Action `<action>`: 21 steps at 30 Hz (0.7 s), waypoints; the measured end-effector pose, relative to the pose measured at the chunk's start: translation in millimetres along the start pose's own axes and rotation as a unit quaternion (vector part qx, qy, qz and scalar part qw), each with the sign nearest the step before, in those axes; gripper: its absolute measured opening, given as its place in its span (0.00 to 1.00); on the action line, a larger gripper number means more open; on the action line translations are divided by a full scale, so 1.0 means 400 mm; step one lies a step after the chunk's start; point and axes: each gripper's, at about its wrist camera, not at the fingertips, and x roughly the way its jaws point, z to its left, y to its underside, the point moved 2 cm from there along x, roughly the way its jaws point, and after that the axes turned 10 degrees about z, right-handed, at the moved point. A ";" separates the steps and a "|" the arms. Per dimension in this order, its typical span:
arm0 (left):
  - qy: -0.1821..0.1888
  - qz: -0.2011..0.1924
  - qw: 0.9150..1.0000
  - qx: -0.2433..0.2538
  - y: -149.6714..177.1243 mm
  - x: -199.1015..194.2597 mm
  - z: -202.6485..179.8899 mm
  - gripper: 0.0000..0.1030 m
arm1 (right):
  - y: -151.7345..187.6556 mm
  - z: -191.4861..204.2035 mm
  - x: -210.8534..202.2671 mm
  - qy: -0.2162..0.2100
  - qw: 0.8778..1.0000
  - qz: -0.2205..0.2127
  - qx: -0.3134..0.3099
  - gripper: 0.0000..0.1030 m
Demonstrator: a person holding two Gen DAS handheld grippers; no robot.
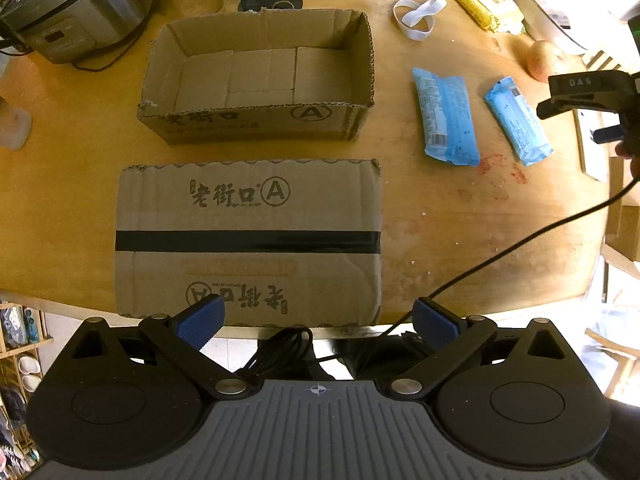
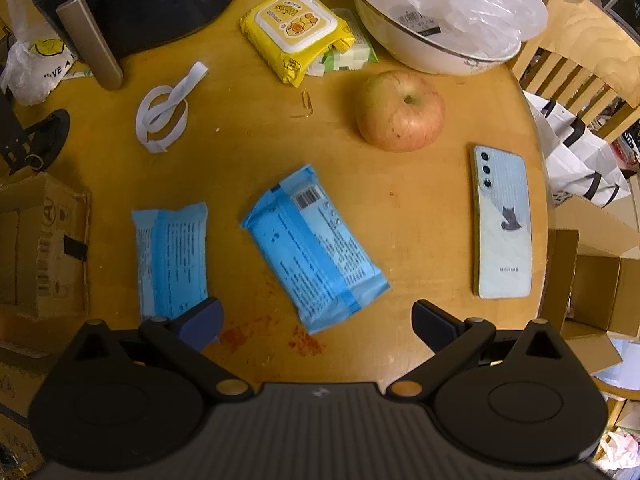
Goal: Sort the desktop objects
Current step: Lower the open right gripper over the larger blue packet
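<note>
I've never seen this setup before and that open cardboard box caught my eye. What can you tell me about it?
The open cardboard box is brown corrugated card, top cut away with ragged edges, printed with dark characters and a circled A on its near wall. It sits upright on the wooden table, with nothing visible inside, just beyond the flat taped carton, a narrow gap between them.

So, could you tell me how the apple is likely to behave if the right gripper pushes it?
The apple is round and sits free on the table, so it would probably roll rather than slide. Its smooth skin may slip between the fingers, and it looks fairly heavy for its size.
</note>
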 end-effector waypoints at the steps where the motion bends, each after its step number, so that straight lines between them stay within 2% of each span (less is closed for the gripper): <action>1: 0.000 0.000 1.000 -0.001 0.000 0.000 0.001 1.00 | -0.006 0.000 0.001 0.000 1.000 0.000 -0.001 1.00; 21: 0.000 0.004 1.000 -0.003 -0.002 0.003 -0.003 1.00 | -0.094 -0.004 0.028 -0.011 1.000 0.002 -0.001 1.00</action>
